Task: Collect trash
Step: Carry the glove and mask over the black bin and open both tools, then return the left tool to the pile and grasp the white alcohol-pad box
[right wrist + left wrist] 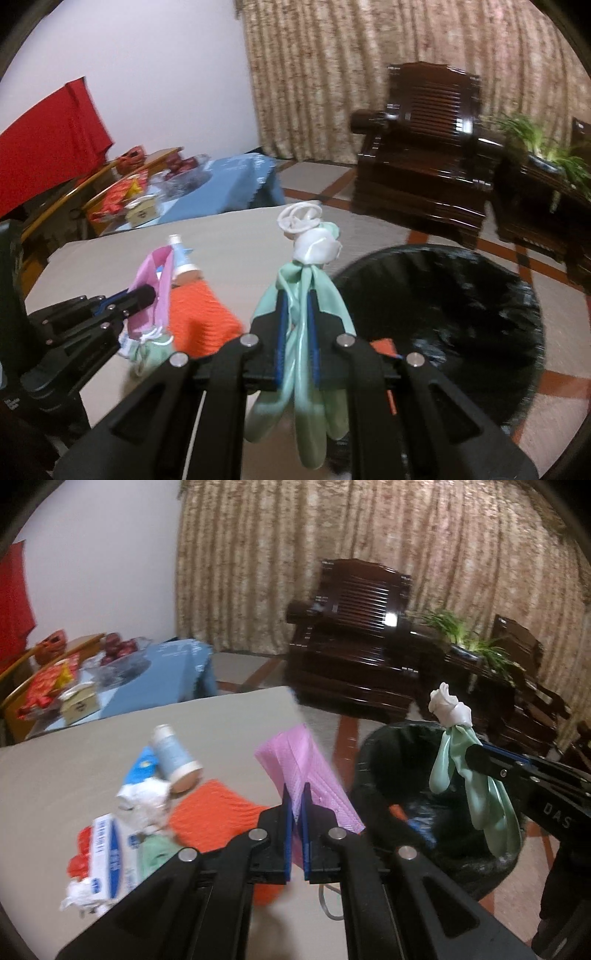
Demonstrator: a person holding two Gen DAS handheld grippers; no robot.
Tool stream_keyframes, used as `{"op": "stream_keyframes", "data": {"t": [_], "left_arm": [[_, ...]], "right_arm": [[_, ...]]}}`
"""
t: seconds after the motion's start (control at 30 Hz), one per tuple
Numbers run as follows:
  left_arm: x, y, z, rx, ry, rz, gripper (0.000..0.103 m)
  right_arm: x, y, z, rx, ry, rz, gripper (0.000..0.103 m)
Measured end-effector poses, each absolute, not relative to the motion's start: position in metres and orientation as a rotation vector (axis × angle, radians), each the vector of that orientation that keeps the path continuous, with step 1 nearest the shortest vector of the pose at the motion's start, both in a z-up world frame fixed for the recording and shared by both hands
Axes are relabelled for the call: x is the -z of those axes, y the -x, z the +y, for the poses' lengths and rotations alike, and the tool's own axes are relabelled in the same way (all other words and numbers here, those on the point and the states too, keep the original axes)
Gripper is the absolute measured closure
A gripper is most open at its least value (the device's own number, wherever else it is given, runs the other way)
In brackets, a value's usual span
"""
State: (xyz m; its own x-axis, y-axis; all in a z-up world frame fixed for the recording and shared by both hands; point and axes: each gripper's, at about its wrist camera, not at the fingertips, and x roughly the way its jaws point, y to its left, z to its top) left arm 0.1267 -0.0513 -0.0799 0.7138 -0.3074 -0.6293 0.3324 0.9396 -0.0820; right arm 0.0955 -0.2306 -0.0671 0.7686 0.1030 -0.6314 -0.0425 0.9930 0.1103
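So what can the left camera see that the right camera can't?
Only the left wrist view shows the white-and-blue box, the crumpled white tissue and the red scrap on the near part of the table.

Only the right wrist view shows the red cloth spread wide against the wall.

Both show the left gripper shut on the pink mask, the right gripper shut on the green glove, the black bin, the orange cloth and the bottle.
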Motion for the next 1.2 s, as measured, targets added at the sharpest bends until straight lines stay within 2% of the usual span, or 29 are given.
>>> {"op": "stream_keyframes", "data": {"t": [0.47,0.53,0.57,0.6,0.67,0.73,0.8,0.97,1.1,1.2], "left_arm": [[0.095,-0.154,-0.185,0.602,-0.108,0.725,0.098],[0.1,-0.157,-0.199,0.633,-0.123,0.751,0.091],[0.102,-0.158,-0.202,0.637,-0.131,0.758,0.079],[0.104,-0.159,-0.204,0.639,-0.134,0.765,0.062],[0.106,-0.158,-0.202,0.639,-0.122,0.771,0.048],[0.106,-0.158,-0.193,0.63,-0.111,0.772,0.042],[0.109,-0.156,-0.18,0.61,-0.105,0.78,0.029],[0.111,-0.152,-0.134,0.523,-0.077,0.784,0.014],[0.109,-0.144,-0.089,0.429,-0.061,0.766,0.009],[0.106,-0.136,-0.052,0.353,-0.044,0.747,0.009]], "right_arm": [[0.109,-0.093,-0.344,0.149,-0.149,0.773,0.09],[0.116,-0.094,-0.352,0.174,-0.144,0.788,0.084],[0.12,-0.093,-0.356,0.2,-0.14,0.791,0.079],[0.121,-0.092,-0.359,0.212,-0.145,0.788,0.063],[0.122,-0.089,-0.362,0.236,-0.15,0.771,0.039],[0.122,-0.085,-0.362,0.25,-0.141,0.752,0.032],[0.12,-0.085,-0.359,0.262,-0.135,0.744,0.016],[0.116,-0.079,-0.348,0.255,-0.151,0.723,0.01],[0.109,-0.08,-0.325,0.207,-0.154,0.72,0.009],[0.105,-0.085,-0.3,0.153,-0.145,0.716,0.009]]}}
